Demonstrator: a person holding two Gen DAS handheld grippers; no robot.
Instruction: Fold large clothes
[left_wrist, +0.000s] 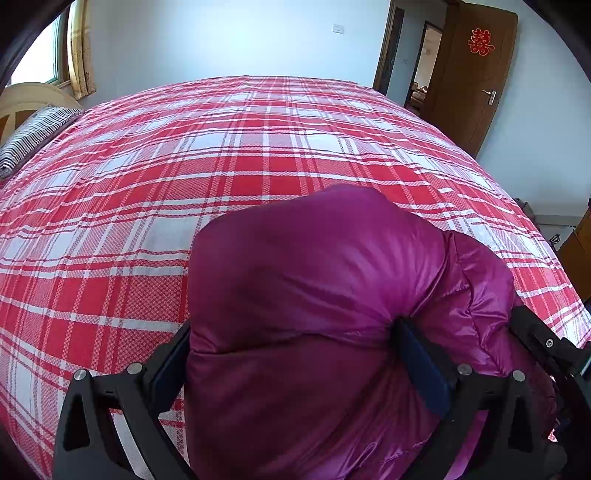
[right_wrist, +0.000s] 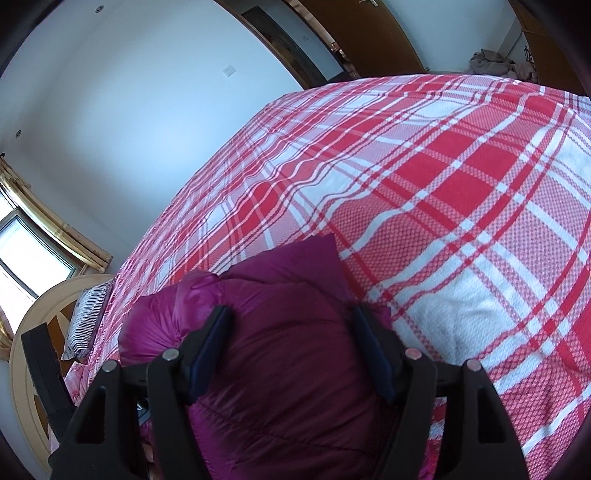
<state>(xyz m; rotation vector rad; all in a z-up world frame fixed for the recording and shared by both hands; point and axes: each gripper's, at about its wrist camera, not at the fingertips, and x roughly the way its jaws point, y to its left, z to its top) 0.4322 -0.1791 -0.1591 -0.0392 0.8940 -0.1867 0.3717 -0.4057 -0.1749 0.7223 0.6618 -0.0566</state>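
A puffy magenta down jacket (left_wrist: 314, 295) bulges up over the red-and-white plaid bed (left_wrist: 221, 166). My left gripper (left_wrist: 291, 332) is shut on a thick fold of it; padding swells between the two fingers (left_wrist: 421, 354). In the right wrist view the same jacket (right_wrist: 288, 369) fills the space between the fingers (right_wrist: 212, 343) of my right gripper (right_wrist: 290, 321), which is shut on another thick fold. The jacket is held bunched at the near edge of the bed (right_wrist: 443, 184). Its sleeves and hem are hidden.
A striped pillow (left_wrist: 33, 136) lies at the bed's far left by a cream headboard (left_wrist: 22, 96). A brown door (left_wrist: 476, 74) stands open at the back right. A heap of clothes (right_wrist: 495, 62) lies beyond the bed's far corner.
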